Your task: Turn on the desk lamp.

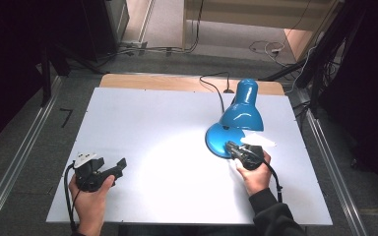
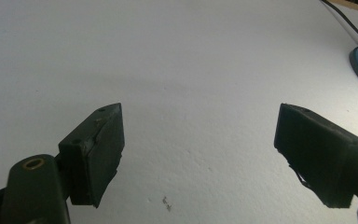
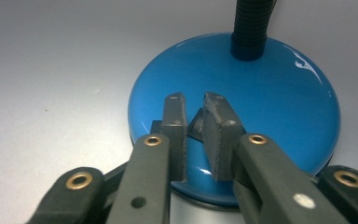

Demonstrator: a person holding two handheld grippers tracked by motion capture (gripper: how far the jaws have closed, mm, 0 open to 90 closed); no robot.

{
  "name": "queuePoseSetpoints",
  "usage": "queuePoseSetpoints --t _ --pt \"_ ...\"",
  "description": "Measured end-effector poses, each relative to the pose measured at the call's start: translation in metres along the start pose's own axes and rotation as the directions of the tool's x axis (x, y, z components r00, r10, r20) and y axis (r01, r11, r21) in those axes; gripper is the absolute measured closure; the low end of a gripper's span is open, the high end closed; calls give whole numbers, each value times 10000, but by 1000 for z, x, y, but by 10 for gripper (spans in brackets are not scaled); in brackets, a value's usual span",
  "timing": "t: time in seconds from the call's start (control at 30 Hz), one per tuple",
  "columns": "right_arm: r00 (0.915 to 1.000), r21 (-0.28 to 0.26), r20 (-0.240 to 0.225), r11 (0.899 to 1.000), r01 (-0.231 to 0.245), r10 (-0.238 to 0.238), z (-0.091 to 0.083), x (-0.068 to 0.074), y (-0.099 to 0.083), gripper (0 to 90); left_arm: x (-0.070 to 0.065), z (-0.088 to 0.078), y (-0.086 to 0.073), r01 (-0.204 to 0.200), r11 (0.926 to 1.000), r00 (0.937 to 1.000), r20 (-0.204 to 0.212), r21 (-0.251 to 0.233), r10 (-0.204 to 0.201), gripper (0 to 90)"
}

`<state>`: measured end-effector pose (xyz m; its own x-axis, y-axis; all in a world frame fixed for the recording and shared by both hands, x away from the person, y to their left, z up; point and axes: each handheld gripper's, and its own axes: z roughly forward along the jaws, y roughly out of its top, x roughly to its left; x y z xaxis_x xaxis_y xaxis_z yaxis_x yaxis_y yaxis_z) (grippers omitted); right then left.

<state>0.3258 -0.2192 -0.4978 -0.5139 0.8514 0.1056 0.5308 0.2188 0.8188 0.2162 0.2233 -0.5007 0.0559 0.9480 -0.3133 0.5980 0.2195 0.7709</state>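
Desk lamp (image 1: 238,118), glossy blue, is parked toward the right edge of the white tabletop (image 1: 152,132), with its round base (image 3: 270,98) flat on the surface and its shade (image 1: 243,105) tipped down over it. A black ribbed neck (image 3: 251,23) is seen rising from the base, and a black cord (image 1: 216,86) is trailed off toward the far edge. The right gripper (image 3: 195,116) is held low over the base, jaws nearly together around a small dark switch (image 3: 196,125); actual contact can't be made out. The left gripper (image 2: 198,140) is kept near the front-left corner, jaws wide apart over bare tabletop.
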Motion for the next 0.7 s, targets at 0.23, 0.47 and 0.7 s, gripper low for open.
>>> queuePoseSetpoints --t 0.23,0.47,0.7 --pt "9991 -220 204 9991 -375 379 -2 -7 2 297 0 0 0 6 10000 10000 -4 -26 -6 166" --pt "9991 -552 234 9979 -334 347 -6 -7 4 203 0 0 0 4 10000 10000 -16 -15 -4 166" --pt "9993 -453 349 9989 -107 123 -7 -7 3 192 0 -1 0 7 10000 10000 -28 -35 -7 166"
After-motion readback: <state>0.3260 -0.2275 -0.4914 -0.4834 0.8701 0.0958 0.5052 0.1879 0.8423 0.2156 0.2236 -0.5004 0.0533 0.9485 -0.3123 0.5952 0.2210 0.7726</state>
